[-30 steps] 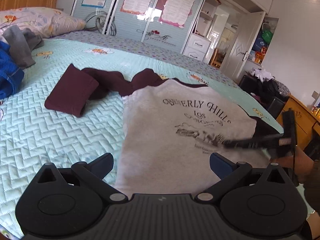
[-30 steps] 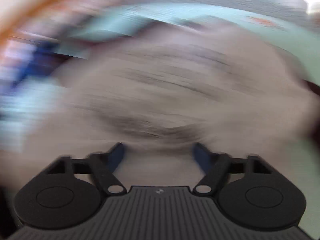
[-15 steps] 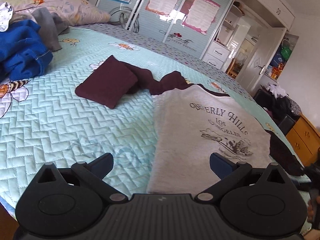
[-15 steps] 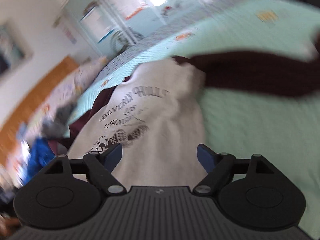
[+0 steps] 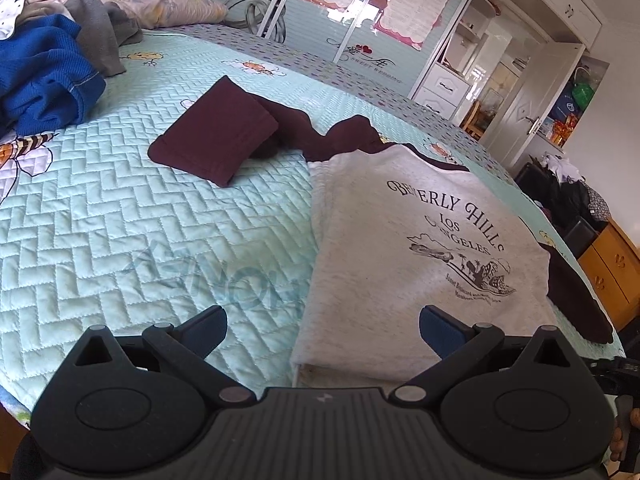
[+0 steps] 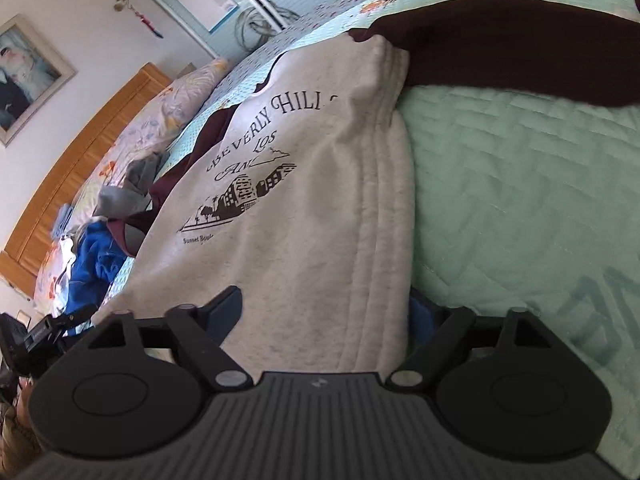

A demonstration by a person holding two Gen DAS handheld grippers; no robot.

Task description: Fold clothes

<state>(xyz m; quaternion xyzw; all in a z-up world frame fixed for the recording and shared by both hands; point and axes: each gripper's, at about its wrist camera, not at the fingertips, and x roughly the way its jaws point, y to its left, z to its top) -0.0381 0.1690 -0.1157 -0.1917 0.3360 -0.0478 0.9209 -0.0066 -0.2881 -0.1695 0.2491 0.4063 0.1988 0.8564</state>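
Bed [image 5: 120,240]: wide, covered by a pale mint quilt stitched in a herringbone pattern with bee and flower prints.
Sweatshirt [image 5: 420,248]: grey with printed lettering, lying flat on the quilt at the near edge.
Maroon sleeves [image 5: 216,140]: one folded over on the quilt to the left, one [image 6: 520,44] stretched out to the right.
Clothes pile [image 5: 44,76]: blue and grey garments heaped near the headboard.
Pillow [image 5: 160,0]: floral, at the head end, by the pile.

- Grey sweatshirt [image 5: 404,248] with black Beverly Hills print lies flat, print up, on the bed.
- Its maroon sleeves [image 5: 224,136] lie spread, one folded.
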